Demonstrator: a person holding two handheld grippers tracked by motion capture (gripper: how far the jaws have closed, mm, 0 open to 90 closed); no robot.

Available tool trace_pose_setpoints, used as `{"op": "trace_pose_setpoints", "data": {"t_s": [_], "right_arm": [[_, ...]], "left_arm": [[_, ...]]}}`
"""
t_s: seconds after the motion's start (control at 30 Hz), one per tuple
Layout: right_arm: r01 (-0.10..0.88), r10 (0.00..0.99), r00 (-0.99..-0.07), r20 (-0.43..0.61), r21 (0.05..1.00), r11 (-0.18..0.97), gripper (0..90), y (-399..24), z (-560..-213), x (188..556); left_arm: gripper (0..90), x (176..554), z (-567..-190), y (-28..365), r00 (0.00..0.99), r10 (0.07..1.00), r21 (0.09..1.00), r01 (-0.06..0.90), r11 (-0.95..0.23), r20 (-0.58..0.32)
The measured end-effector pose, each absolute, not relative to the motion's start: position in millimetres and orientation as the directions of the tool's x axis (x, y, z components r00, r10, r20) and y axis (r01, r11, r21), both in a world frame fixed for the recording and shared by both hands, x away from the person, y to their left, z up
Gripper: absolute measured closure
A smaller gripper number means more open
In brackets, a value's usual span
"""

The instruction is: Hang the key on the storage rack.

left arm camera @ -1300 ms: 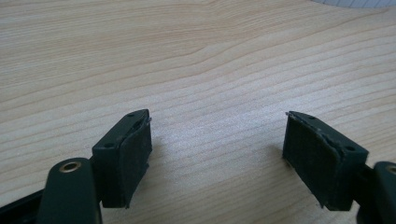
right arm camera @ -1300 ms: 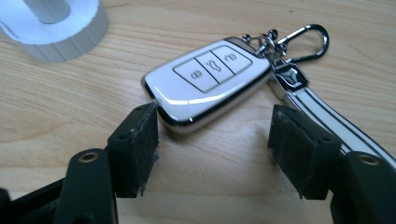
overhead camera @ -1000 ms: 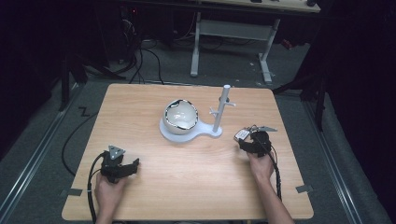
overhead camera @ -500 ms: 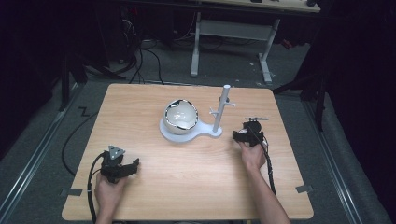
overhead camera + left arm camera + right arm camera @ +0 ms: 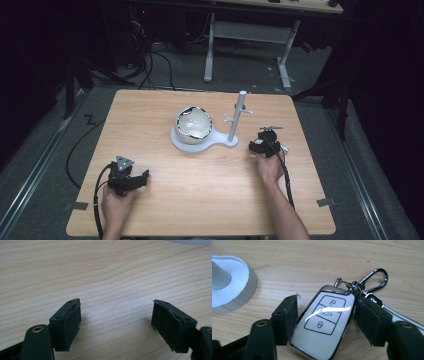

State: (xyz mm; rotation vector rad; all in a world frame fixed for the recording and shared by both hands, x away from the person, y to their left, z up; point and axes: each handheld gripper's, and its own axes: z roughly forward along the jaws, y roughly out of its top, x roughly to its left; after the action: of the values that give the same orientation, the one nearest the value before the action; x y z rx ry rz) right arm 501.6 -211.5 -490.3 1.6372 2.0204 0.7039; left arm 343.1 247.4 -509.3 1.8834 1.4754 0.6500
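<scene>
One white car key fob (image 5: 324, 322) with three button icons lay flat on the table (image 5: 200, 205) near its right edge, between the pads of the right tongs (image 5: 325, 320). Those jaws had just been closing around it: the right pad touched the fob's side, the left pad stood at its other side, and whether it pressed I could not tell. One metal ring and one snap hook (image 5: 374, 280) hung off the fob's far end, resting on the wood. In the high view the right tongs (image 5: 265, 142) sat just right of one white stand (image 5: 200, 142), whose single upright post (image 5: 237, 117) carried small pegs. One pale bowl (image 5: 193, 122) rested on the stand's round base, towards the table's middle. The left tongs (image 5: 131, 180) sat near the front left corner, jaws wide apart with bare wood between the pads (image 5: 71, 323). The table was light wood grain; around it lay a dark room with grey floor, cables and one further desk frame (image 5: 250, 35) behind
</scene>
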Motion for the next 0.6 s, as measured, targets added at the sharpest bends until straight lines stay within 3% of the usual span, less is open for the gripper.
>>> {"op": "trace_pose_setpoints", "data": {"t_s": [0.17, 0.6], "right_arm": [[0.738, 0.973, -0.228, -0.026, 0.647, 0.190, 48.8, -215, -490, 497], [0.700, 0.957, -0.290, -0.018, 0.678, 0.225, 51.0, -227, -490, 490]], "left_arm": [[24.2, 343, -509, 247, 0.244, 0.970, 0.746, 0.647, -0.155, -0.010], [24.2, 343, -509, 247, 0.244, 0.970, 0.746, 0.647, -0.155, -0.010]]}}
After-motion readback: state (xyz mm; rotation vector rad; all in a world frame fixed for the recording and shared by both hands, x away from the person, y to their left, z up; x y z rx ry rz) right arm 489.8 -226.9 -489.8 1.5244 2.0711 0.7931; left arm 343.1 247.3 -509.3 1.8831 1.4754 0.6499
